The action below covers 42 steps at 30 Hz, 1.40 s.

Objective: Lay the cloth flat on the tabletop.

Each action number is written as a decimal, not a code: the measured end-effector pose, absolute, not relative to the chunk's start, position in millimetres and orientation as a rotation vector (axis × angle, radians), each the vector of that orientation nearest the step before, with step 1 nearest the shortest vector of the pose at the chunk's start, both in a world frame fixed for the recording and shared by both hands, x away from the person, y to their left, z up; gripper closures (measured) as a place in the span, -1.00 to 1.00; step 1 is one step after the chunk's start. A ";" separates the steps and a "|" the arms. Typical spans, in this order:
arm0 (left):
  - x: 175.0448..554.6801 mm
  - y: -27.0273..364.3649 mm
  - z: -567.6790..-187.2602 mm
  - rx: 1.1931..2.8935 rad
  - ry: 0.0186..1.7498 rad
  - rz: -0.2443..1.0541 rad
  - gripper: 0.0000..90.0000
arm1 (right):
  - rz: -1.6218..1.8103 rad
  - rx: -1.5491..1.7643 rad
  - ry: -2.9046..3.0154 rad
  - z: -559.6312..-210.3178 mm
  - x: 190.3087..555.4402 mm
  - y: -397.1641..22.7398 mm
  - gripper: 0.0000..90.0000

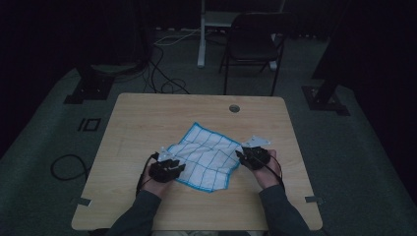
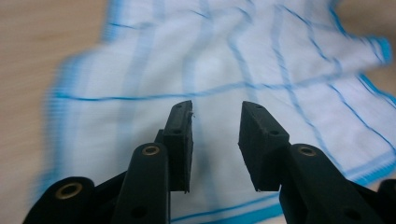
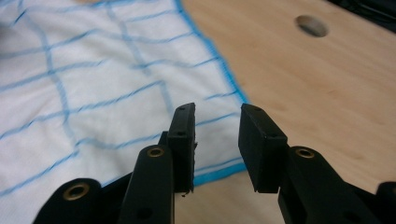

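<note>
Both hand-held grippers sit low on the near half of the desk (image 1: 147, 123) in the high view: the left hand-held gripper (image 1: 169, 166) at the cloth's left corner, the right hand-held gripper (image 1: 247, 155) at its right corner. A white cloth (image 1: 206, 156) with a blue grid and blue hem lies spread flat between them, turned so its corners point away and toward the person. A round hole (image 1: 234, 108) is cut in the desk near the far edge. Beyond the desk stands a dark folding chair (image 1: 253, 42), with cables (image 1: 162, 73) on the floor.

From the left gripper view, the left hand-held gripper (image 2: 215, 140) has its jaws apart with nothing between them, hanging over the cloth (image 2: 224, 65); the cloth's blue edge runs just below the jaw tips.

From the right gripper view, the right hand-held gripper (image 3: 217, 142) is likewise parted and empty, poised over the cloth's (image 3: 93, 84) blue-hemmed corner, the right jaw over bare wood (image 3: 317, 102). The hole (image 3: 311, 25) shows farther off.
</note>
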<state>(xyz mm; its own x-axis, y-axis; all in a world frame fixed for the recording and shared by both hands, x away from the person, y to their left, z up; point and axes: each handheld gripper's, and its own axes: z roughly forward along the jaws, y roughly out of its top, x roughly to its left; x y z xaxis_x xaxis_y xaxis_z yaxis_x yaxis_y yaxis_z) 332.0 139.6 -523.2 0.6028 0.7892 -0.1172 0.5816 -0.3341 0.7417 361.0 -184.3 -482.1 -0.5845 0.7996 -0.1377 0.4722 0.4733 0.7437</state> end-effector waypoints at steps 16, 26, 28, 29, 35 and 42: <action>297.1 42.5 -534.8 2.240 0.653 0.185 0.37 | 0.847 1.098 2.379 -528.8 368.7 -183.8 0.48; 301.0 34.5 -530.7 2.284 0.591 0.182 0.85 | 0.862 1.135 2.379 -533.0 380.7 -189.6 0.48; 301.5 37.0 -525.1 2.264 0.568 0.170 0.92 | 0.878 1.156 2.372 -533.8 383.2 -191.9 0.48; 302.9 39.7 -521.1 2.236 0.567 0.158 0.92 | 0.882 1.165 2.371 -533.9 383.9 -192.9 0.48; 322.5 52.3 -518.4 2.191 0.670 0.147 0.89 | 0.895 1.175 2.370 -534.6 385.8 -195.5 0.47; 328.7 51.8 -530.3 2.242 0.710 0.203 0.78 | 0.909 1.184 2.370 -535.0 386.6 -196.6 0.47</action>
